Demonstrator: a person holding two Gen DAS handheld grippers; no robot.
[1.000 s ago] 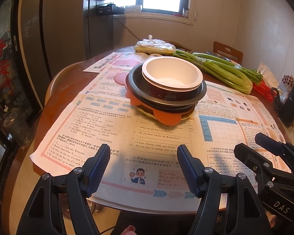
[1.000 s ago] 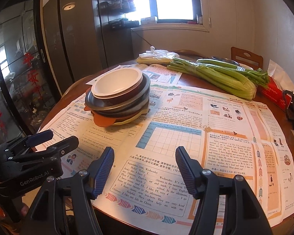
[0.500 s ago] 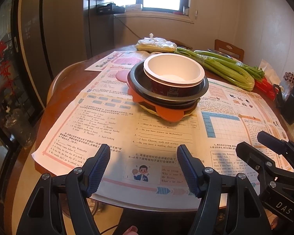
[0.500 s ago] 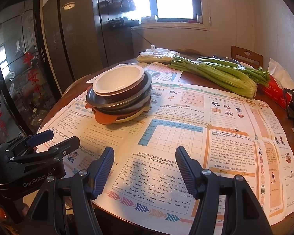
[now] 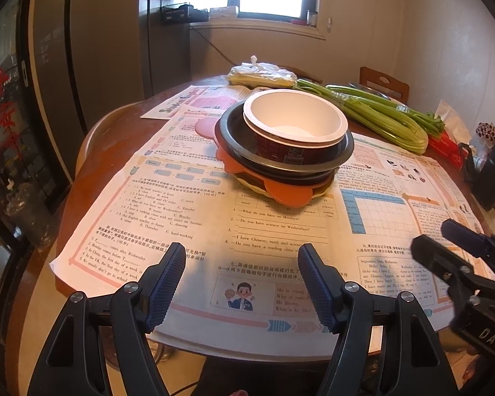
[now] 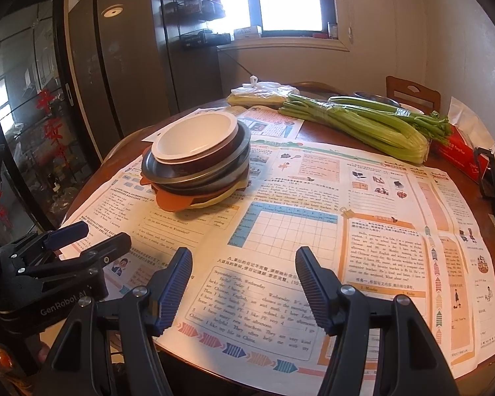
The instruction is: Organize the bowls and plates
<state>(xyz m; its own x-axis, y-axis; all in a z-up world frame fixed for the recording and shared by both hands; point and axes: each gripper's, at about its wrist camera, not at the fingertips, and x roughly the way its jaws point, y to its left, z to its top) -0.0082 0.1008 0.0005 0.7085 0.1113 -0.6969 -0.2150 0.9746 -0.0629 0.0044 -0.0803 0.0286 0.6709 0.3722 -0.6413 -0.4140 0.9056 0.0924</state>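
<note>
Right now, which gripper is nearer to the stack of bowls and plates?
Left. The left gripper faces the stack of bowls and plates straight ahead, jaws open. The right gripper is off to the stack's right side, also open and empty.

Flat worksheets (image 5: 188, 217) lie between grippers and bowl stack (image 5: 285, 147) — approach unobstructed; celery (image 6: 363, 125) lies behind-right of stack, well apart, kettle (image 5: 493, 165) at far right edge.

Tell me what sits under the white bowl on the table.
The white bowl nests in a dark plate, over more dark dishes, an orange plate and a yellow one. Their centres, and the exact count, are covered.
</note>
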